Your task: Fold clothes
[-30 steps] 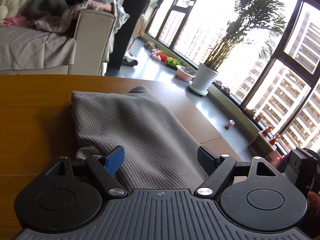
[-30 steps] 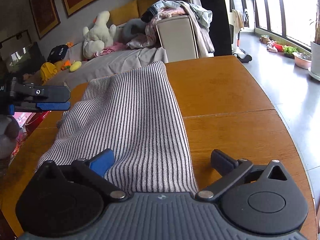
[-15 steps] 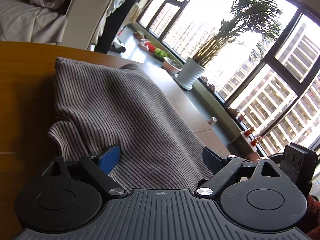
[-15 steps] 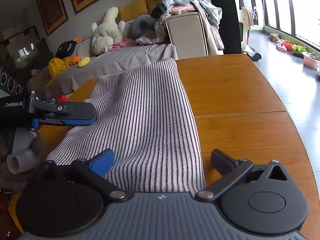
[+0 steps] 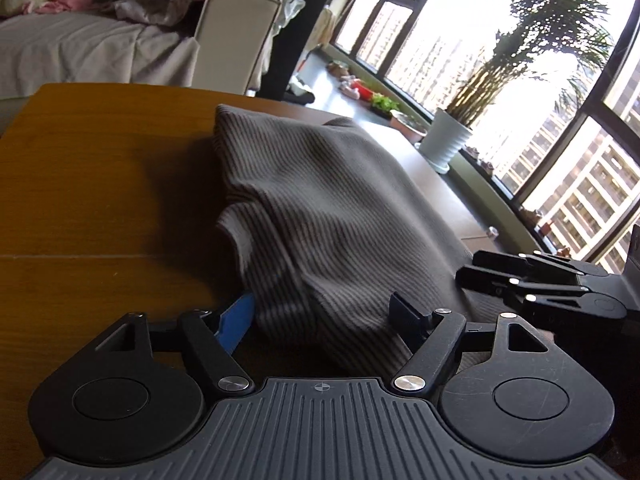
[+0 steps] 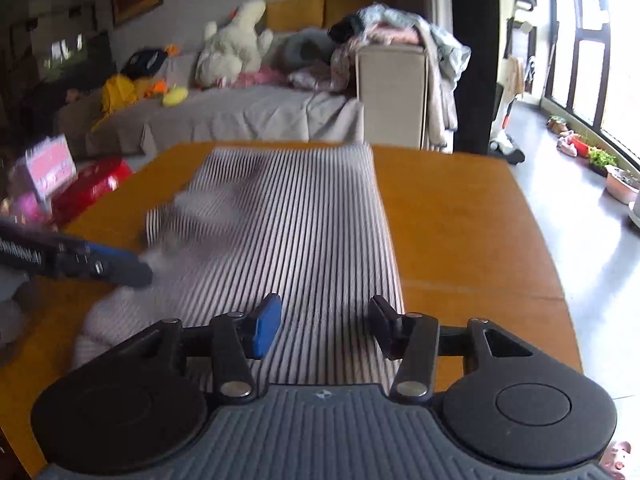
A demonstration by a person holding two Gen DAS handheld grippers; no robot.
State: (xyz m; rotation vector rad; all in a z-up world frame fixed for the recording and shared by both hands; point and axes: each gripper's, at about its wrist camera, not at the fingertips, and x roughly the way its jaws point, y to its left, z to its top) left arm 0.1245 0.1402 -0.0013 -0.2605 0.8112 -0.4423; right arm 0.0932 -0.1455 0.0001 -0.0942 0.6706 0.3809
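2 grippers work a striped garment (image 6: 304,224) lying mid-frame on the wooden table (image 6: 460,232). At lower center, the left gripper (image 5: 324,312) has its fingers spread around a bunched fold, and the right gripper (image 6: 324,320) hovers with fingers parted over the near edge.

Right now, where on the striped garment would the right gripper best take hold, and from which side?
Probably the near hem of the striped garment, approached from the near table edge. That edge lies flat and straight between the right gripper's open jaws; the left side is bunched near the left gripper.
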